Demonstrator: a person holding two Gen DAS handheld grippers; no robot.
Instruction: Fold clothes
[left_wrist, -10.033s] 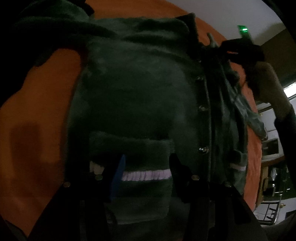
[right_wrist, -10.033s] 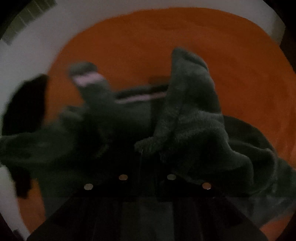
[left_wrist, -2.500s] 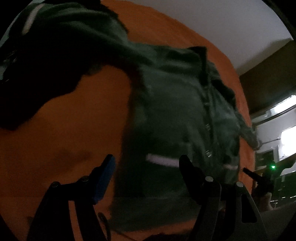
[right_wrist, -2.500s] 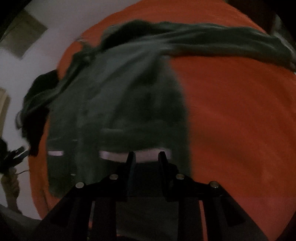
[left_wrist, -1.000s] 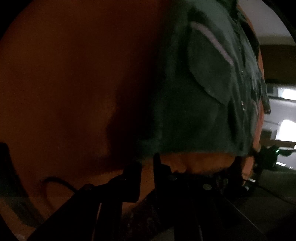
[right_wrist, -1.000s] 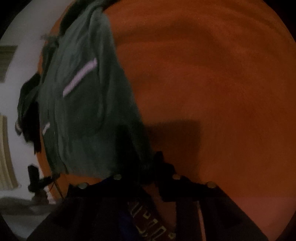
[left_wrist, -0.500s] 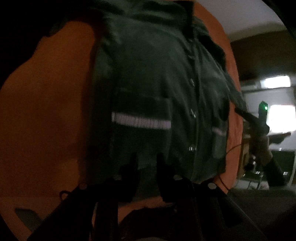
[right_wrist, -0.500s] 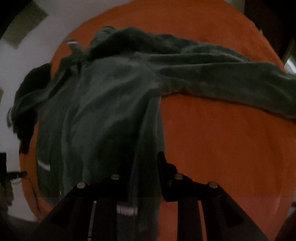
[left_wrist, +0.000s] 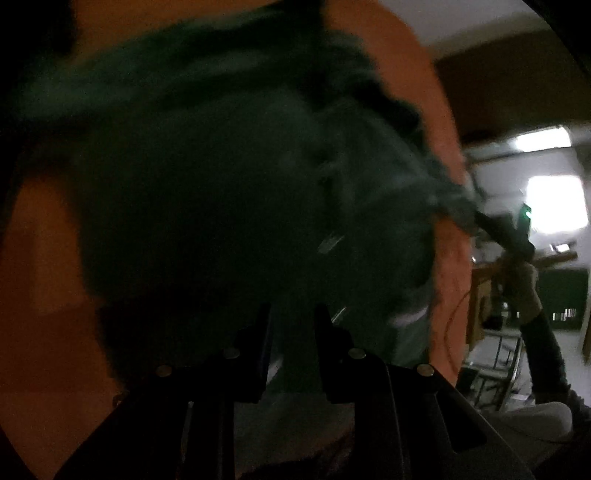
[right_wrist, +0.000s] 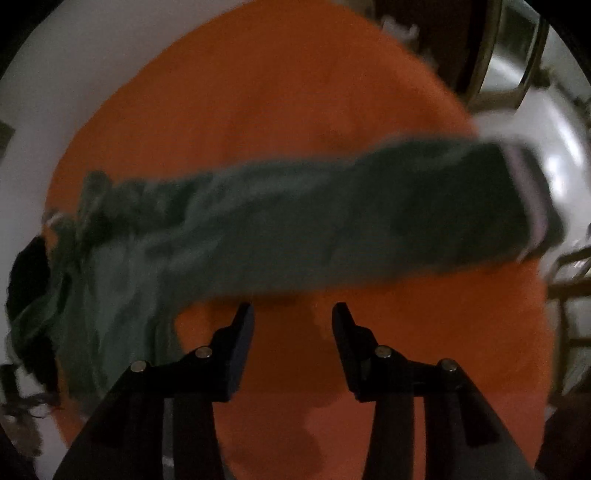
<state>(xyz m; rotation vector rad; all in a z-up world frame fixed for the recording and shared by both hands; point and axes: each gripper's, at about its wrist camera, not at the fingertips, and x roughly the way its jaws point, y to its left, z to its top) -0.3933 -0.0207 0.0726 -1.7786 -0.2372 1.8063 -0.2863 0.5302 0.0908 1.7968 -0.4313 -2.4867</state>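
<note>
Garment: dark green fleece button-front jacket (right_wrist: 258, 229), lying on orange cloth-covered surface (right_wrist: 295, 110); not folded as seen.
L jaws: left gripper (left_wrist: 291, 321), fingers close together w/ dark green fabric between them; reads as clamped on jacket hem edge, but frame is dim + blurred, so grip is a judgement.
R jaws: right gripper (right_wrist: 291, 317), fingers spread apart, nothing between them, only orange cloth below.
R position: just short of long green sleeve (right_wrist: 369, 221), which runs crosswise in front of the tips.
Sleeve detail: pale-striped cuff (right_wrist: 532, 199) at far right end, near edge of orange surface.
Body detail: L view shows jacket body bunched + partly lifted; pale glints on the front, too blurred to tell buttons from trim.
Step in hand (judged): sleeve likely next to be brought over body.
Technique: take sleeve mid-length or near cuff w/ R jaws, pinch 1 layer only; keep L grip steady so hem stays taut; lay sleeve flat across body, no twist.
Risk: thick fleece may slip from a shallow pinch.
Bkgd: person's hand (left_wrist: 524, 280) at right of L view; room beyond unclear.
</note>
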